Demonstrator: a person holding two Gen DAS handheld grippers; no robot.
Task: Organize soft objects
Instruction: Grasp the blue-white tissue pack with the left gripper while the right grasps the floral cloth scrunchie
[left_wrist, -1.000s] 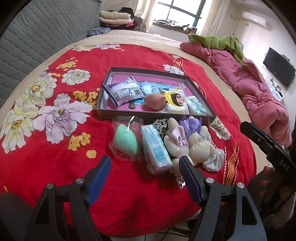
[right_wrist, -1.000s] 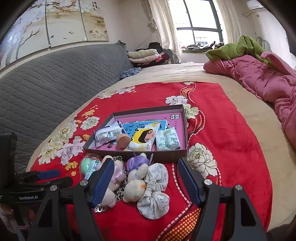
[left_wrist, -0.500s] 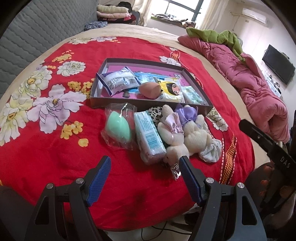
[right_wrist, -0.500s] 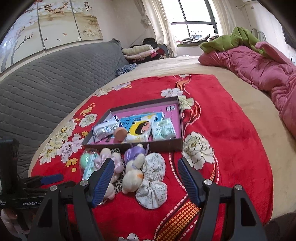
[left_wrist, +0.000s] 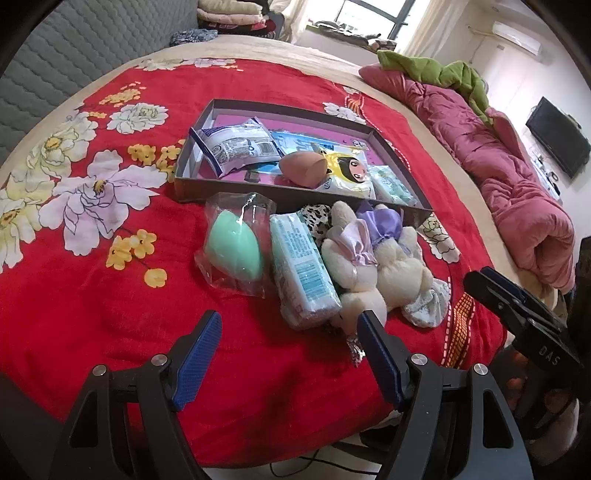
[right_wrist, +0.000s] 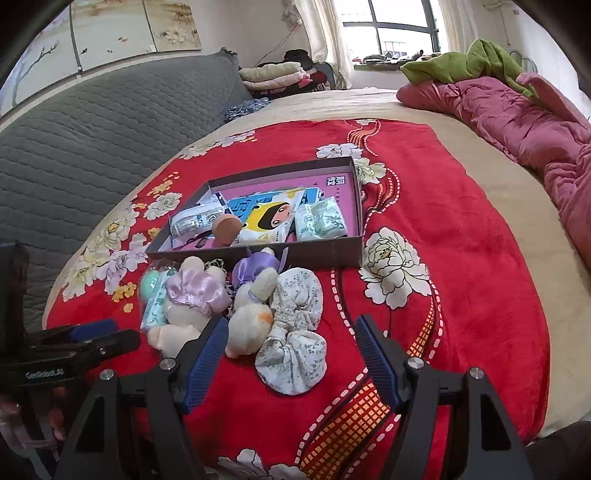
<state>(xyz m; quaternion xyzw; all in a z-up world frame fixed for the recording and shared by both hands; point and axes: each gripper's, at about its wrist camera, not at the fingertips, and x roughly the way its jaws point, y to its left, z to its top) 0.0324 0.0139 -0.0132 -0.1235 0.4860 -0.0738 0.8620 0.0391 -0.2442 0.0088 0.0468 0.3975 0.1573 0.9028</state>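
Both the left hand-held gripper (left_wrist: 288, 332) and the right hand-held gripper (right_wrist: 290, 338) hang with jaws apart, holding nothing, above soft toys (left_wrist: 364, 266) heaped on a red bedspread (left_wrist: 92, 295), just near of a shallow box (left_wrist: 295, 194) that seemingly holds packets.

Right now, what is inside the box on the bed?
The box holds a white snack pouch, a tan sponge egg, a yellow cartoon packet, a blue packet and green tissue packs. They overlap, so anything beneath is hidden.
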